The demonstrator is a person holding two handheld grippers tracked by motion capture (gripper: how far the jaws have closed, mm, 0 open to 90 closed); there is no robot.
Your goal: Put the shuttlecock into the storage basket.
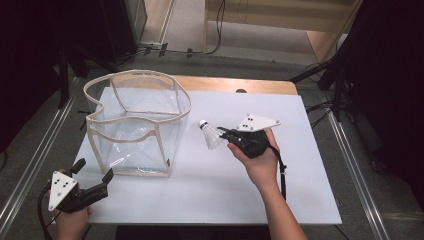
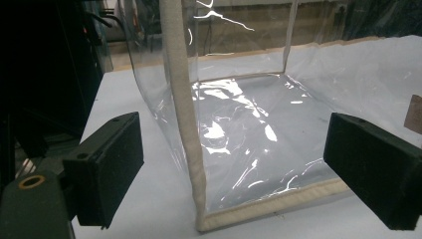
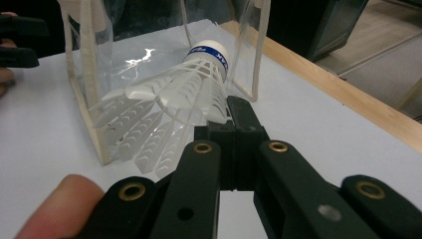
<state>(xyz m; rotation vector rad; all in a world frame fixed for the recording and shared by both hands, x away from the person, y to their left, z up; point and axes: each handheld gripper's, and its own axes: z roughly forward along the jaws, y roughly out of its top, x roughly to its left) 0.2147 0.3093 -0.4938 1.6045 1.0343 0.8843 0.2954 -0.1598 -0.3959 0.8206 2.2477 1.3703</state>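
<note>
White tabletop [image 1: 210, 195] is carrying a clear bag [image 1: 137, 125] at ten o'clock; right gripper [image 1: 223, 132] is pinching a shuttlecock's [image 1: 211, 135] feathers, while left gripper [image 1: 92, 175] is gaping empty at seven.

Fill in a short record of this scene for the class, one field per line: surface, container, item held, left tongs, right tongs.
surface: white table
container: clear bag with cream trim, standing open
item held: white shuttlecock, beside the bag, not inside it
left tongs: open, holding nothing, near the bag's front corner
right tongs: shut on the shuttlecock's skirt, cork end toward the bag
</note>
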